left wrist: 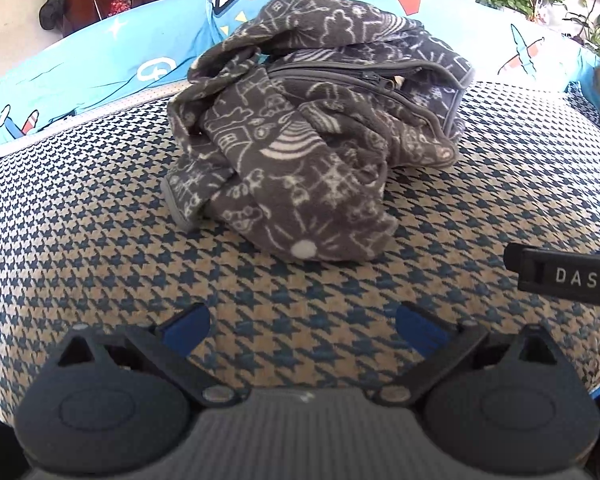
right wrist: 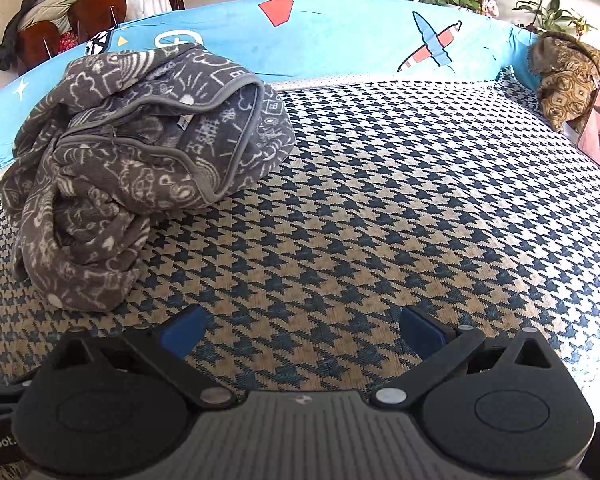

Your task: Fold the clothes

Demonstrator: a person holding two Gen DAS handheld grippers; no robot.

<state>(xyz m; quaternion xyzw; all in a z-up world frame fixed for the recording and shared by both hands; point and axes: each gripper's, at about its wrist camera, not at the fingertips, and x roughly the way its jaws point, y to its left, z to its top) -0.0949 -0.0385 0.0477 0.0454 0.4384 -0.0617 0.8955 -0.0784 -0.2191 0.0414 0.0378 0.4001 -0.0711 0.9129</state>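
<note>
Both grippers, left (left wrist: 303,326) and right (right wrist: 303,326), hold fingers spread wide, empty; the crumpled jacket (left wrist: 308,132) lies ahead of them on the cover (right wrist: 380,200)

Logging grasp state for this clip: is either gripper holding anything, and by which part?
Nothing is held. The left gripper and right gripper are both open, short of the crumpled grey jacket.

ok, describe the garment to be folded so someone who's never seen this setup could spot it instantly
Start at the big houndstooth cover in navy and tan, backed by a bright blue cartoon-print cushion. On its left part, near that cushion, sits a crumpled grey fleece jacket with white doodle print and a grey zipper. The other fabric heap, a brown and gold patterned cloth, lies in the far right corner.
</note>
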